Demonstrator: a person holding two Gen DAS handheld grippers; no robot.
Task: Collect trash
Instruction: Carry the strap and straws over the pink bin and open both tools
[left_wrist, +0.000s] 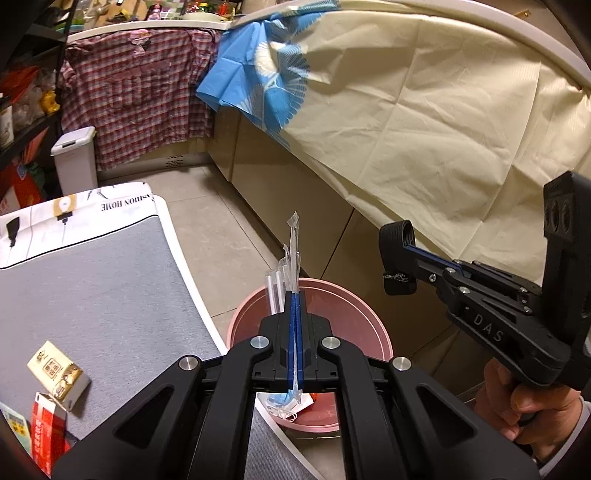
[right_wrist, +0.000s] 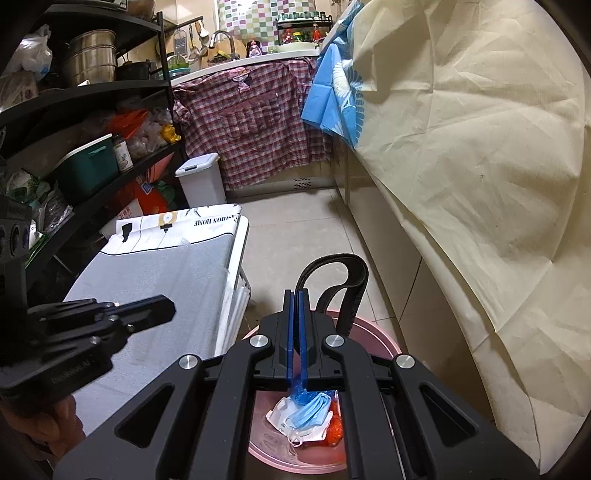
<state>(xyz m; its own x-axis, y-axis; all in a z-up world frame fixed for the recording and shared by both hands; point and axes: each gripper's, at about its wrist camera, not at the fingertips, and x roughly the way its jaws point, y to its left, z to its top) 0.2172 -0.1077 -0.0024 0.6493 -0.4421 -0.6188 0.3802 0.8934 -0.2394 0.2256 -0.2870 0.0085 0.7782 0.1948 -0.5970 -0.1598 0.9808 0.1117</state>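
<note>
Your left gripper (left_wrist: 294, 295) is clamped on a clear plastic wrapper (left_wrist: 290, 254), held above the pink bin (left_wrist: 373, 325) so it can fall in; your right gripper (right_wrist: 294, 295) pinches a black strap (right_wrist: 343, 280) over the same bin, where a blue mask (right_wrist: 310, 410) and other scraps already lie.

place: home kitchen | cues: sink tap (right_wrist: 221, 37); pot shelves (right_wrist: 92, 88); tiled wall (right_wrist: 251, 18)

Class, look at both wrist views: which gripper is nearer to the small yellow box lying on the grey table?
Left. The left gripper is next to the table edge, over the pink bin; the yellow box lies to its left. The right gripper hangs farther off, beyond the bin.
</note>
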